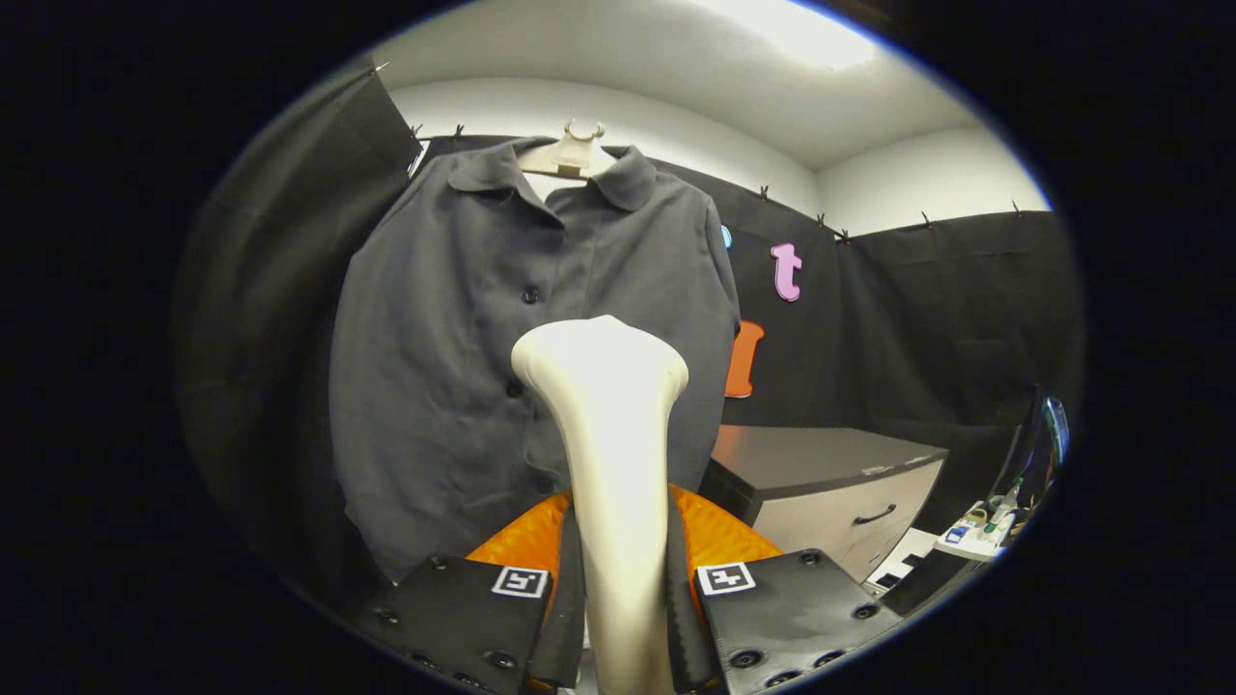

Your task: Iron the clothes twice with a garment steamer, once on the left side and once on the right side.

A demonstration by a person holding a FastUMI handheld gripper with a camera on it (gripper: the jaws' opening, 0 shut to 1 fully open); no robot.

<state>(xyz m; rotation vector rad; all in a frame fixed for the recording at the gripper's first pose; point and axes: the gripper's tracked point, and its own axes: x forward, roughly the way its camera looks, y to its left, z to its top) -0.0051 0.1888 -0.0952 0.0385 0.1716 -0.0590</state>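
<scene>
Gripper view | fingers (pixel 626 589) clamp steamer (pixel 608 434) | shirt (pixel 435 367) beyond

A low cabinet (pixel 830 492) with a dark top and a pale front is seen against the black cloth wall (pixel 927 319). A dark curved handle (pixel 874 516) is fixed to its drawer front. Just beside the cabinet, lower down, a small cluttered white surface (pixel 970 541) is seen, its items too small to tell. Above, a white ceiling (pixel 676 68) is brightly lit.
</scene>
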